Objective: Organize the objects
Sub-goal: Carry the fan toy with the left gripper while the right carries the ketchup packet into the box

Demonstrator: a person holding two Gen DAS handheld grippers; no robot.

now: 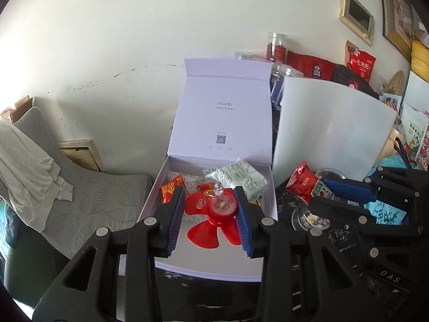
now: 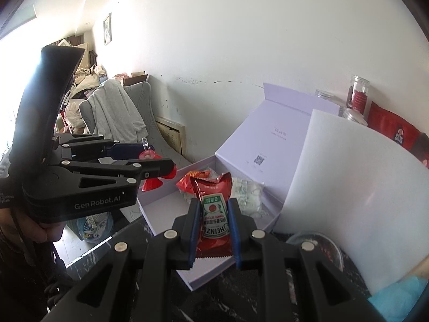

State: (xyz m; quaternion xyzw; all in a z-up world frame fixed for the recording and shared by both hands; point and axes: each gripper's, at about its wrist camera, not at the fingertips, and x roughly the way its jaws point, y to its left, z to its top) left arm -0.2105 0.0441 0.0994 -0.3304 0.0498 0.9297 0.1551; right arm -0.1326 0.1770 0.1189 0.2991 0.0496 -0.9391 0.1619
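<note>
Left wrist view. The left gripper [image 1: 210,210] was clamped on a red toy fan [image 1: 214,214], its 2 blue pads pressing the round hub from either side, the blades hanging free between them. The fan hung above the open white box [image 1: 270,187], whose lid stood upright at the back; red snack packets [image 1: 171,187] and a pale green pouch [image 1: 246,179] already lay inside. The right gripper [image 1: 346,190] showed at the right edge, carrying a sachet over the dark table [image 1: 219,292].

Right wrist view. The right gripper [image 2: 214,222] was clamped on a Heinz ketchup sachet [image 2: 214,217], gripped across its width, label inverted, just over the box's near rim [image 2: 166,225]. The left gripper [image 2: 158,161] held the fan beyond the box's left wall. A curved white sheet [image 2: 348,177] stood just beside the box on the right.

Technique. Each item probably belongs in the box. Carrying both fully over bare floor space before parting the pads, and lowering the fan so its blades clear the wall, would likely prevent a spill.
</note>
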